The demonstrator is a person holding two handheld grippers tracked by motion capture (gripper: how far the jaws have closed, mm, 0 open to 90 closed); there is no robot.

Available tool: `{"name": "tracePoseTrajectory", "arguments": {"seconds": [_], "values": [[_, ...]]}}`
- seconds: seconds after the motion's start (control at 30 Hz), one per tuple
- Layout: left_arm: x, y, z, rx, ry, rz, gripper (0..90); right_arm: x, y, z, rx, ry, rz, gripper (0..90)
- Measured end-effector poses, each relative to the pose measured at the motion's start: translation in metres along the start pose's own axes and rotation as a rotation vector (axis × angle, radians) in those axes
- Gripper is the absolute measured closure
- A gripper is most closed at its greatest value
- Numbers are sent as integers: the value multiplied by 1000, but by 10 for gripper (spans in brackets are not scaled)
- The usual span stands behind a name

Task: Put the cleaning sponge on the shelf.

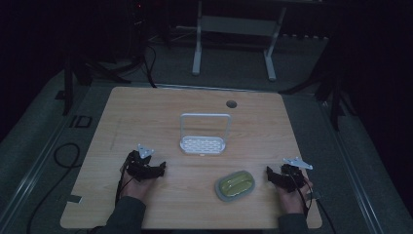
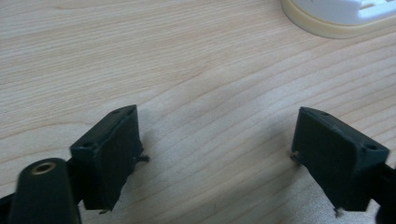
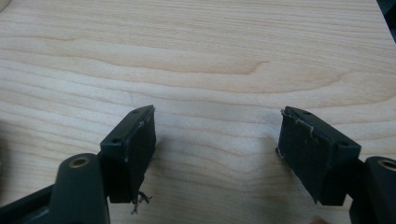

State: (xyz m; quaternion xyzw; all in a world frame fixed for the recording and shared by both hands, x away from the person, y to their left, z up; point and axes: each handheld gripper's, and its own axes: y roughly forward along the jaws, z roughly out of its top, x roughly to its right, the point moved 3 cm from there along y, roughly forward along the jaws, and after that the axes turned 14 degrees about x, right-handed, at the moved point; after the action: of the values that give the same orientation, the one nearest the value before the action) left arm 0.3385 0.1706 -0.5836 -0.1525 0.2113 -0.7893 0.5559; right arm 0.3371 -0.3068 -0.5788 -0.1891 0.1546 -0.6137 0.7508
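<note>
Wooden table (image 1: pixel 146 112); left gripper (image 2: pixel 217 154), right gripper (image 3: pixel 217 149) jaws spread wide, empty.

White rack (image 2: pixel 341 16) cut off by top edge

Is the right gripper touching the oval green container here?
Apart. In the high view, bare table shows between the right gripper and the container.

wooden table (image 1: pixel 146 112) with a round cable hole (image 1: pixel 231 104) at its far edge, white metal stand (image 1: pixel 234 29) behind it on grey floor (image 1: pixel 29 141), black cables (image 1: pixel 63 156) trailing left
</note>
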Motion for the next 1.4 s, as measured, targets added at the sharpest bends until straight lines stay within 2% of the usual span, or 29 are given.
{"name": "tracePoseTrajectory", "arguments": {"seconds": [0.03, 0.17, 0.27, 0.33, 0.37, 0.4, 0.47, 0.5, 0.53, 0.63, 0.67, 0.73, 0.8, 0.83, 0.97, 1.03, 1.07, 1.13, 1.2, 1.4], "values": [[-1, -1, 0, 2, -6, 3, 233, -1, 0, -1, -11, -16, 25, 194], [-3, -5, 1, -1, -1, 8, 391, -1, 0, -1, -14, -24, 33, 176], [-3, -7, 1, -2, 1, 17, 425, -2, -4, -2, -8, -17, 32, 228], [-3, -8, 2, 8, -10, 0, 439, -5, -10, -3, -5, -12, 49, 277], [-3, -8, 2, 8, -10, 0, 444, -7, -14, -3, 8, -9, 50, 325], [-2, -9, 3, 13, -12, -3, 444, -7, -14, -3, 8, -9, 50, 325], [-2, -11, 4, 21, -10, -10, 458, -12, -23, -1, 30, -16, 73, 408], [-2, -11, 4, 21, -10, -10, 460, -12, -23, -1, 30, -16, 73, 408], [-2, -11, 4, 21, -13, -17, 464, -19, -30, -1, 35, -37, 89, 450], [-1, -15, 5, 27, -11, -31, 476, -27, -38, -4, 34, -78, 101, 501], [-1, -15, 5, 27, -11, -31, 479, -27, -38, -4, 34, -78, 101, 501], [1, -17, 5, 26, -6, -41, 479, -34, -43, -7, 19, -98, 131, 508], [3, -18, 6, 26, 1, -53, 479, -36, -45, -8, 15, -108, 133, 509], [4, -19, 6, 26, 4, -56, 479, -40, -46, -10, 6, -120, 152, 511], [11, -23, 7, 29, 20, -82, 484, -49, -46, -13, -14, -167, 175, 522], [12, -24, 7, 31, 24, -86, 483, -51, -46, -13, -17, -174, 180, 522], [15, -26, 8, 37, 34, -98, 484, -56, -46, -14, -23, -194, 193, 520], [15, -26, 8, 37, 34, -98, 484, -58, -46, -15, -27, -201, 196, 520], [21, -31, 10, 55, 45, -122, 485, -62, -47, -15, -25, -208, 206, 519], [29, -36, 14, 68, 62, -158, 489, -72, -49, -16, -22, -218, 244, 513]]}}
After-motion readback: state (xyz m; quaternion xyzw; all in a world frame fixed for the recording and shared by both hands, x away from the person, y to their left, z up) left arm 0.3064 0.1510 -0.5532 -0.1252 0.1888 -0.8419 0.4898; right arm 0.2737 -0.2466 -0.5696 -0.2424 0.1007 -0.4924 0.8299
